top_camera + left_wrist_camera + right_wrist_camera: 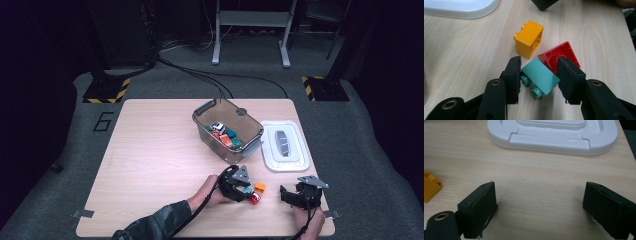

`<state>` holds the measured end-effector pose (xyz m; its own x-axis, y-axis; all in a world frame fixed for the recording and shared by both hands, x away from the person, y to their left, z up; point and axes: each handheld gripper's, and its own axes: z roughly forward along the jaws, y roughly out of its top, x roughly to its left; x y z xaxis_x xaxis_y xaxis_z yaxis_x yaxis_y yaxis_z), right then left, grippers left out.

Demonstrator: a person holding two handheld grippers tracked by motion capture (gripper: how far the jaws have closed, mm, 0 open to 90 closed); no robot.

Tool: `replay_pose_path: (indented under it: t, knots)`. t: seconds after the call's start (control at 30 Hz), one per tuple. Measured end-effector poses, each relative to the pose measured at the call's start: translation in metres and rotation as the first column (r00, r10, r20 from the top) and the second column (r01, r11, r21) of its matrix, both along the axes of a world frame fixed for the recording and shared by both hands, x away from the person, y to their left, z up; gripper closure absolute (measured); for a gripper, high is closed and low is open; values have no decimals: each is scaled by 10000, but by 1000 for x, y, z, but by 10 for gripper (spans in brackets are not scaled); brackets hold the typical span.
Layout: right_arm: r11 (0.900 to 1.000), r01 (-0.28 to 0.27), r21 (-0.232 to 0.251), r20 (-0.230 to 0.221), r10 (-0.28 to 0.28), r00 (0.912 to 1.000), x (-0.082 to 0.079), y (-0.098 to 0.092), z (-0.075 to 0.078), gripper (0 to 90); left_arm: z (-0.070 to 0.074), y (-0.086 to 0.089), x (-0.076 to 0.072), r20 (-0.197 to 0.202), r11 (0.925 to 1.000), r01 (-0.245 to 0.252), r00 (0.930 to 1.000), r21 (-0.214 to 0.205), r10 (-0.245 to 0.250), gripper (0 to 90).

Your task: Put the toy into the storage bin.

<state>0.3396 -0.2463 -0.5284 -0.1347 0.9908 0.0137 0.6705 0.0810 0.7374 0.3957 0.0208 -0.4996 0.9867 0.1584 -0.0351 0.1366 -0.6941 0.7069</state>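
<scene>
A teal brick [540, 77] lies on its side on the wooden table [150, 160], studs toward the left pad. My left gripper [539, 67] is shut on it, with one pad on the studs and the other on the opposite edge. A red brick [560, 53] leans against the teal one just behind it, and an orange brick [529, 38] lies on its side a little farther off. In the high view the left gripper [246, 192] sits near the table's front edge beside the orange brick [260, 187] and the red brick [255, 198]. My right gripper [540, 195] stands open over bare wood to the right [286, 196].
A clear plastic bin [252, 125] holding several coloured toys stands at the back middle of the table. Its white lid [272, 160] lies flat to the right of it, just beyond the right gripper [554, 135]. The table's left half is bare wood.
</scene>
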Motion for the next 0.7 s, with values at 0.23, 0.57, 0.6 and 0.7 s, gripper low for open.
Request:
replay_pose_path:
  t: [0.23, 0.57, 0.6, 0.7]
  knots:
    - [10000, 12, 6, 29, -12, 10000, 0, 0, 0, 108, 4, 8, -7, 160, 9991, -286, 9994, -301, 291, 562]
    - [10000, -16, -15, 73, 16, 10000, 0, 0, 0, 107, 10, 20, -13, 426, 9957, -630, 9969, -675, 660, 716]
    - [10000, 33, -5, -6, -33, 10000, 0, 0, 0, 107, 12, 21, -12, 506, 9968, -570, 9969, -553, 598, 757]
    - [10000, -1, 5, 62, 1, 10000, 0, 0, 0, 107, 5, 19, -11, 231, 9976, -638, 9977, -258, 644, 693]
